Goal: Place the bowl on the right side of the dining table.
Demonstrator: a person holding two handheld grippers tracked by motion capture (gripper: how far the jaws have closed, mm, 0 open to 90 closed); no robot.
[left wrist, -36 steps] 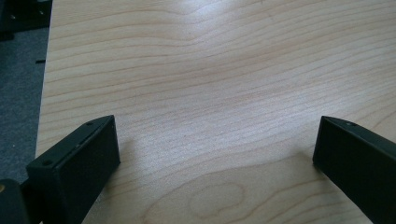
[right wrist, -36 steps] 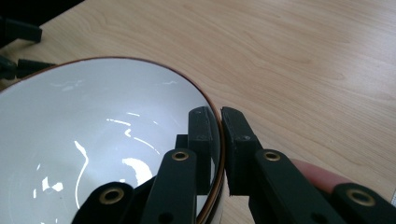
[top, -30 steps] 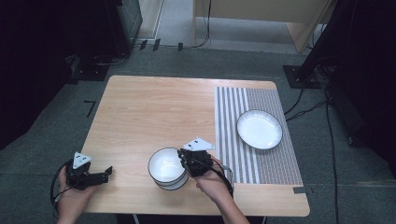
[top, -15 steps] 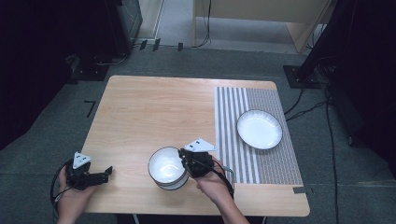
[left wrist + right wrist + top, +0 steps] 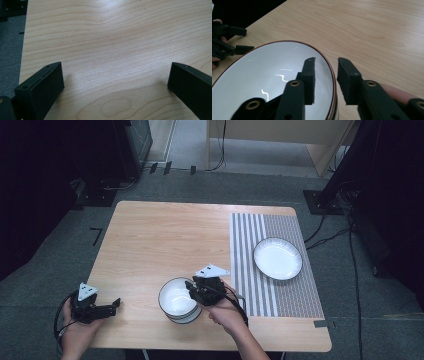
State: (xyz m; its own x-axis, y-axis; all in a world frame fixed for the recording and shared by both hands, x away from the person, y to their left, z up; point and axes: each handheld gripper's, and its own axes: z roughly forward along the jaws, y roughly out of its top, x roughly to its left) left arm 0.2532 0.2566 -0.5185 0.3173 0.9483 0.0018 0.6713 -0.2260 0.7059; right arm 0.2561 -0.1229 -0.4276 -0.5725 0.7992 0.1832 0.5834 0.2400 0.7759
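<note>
A white bowl [image 5: 177,301] with a dark rim stands near the table's front edge; in the right gripper view the bowl [image 5: 269,80] is close up. My right gripper [image 5: 193,290] stands astride its right rim. One jaw is inside the bowl and the other outside, and the right gripper [image 5: 325,63] is open with a gap left at the inner jaw. My left gripper [image 5: 115,305] rests at the front left corner. Its jaws are wide apart, so the left gripper [image 5: 116,72] is open over bare wood.
A white plate [image 5: 277,258] lies on a striped grey mat [image 5: 250,270] on the right part of the wooden table [image 5: 165,240]. The left gripper [image 5: 229,40] and a hand appear beyond the bowl in the right gripper view. Dark equipment and cables surround the table.
</note>
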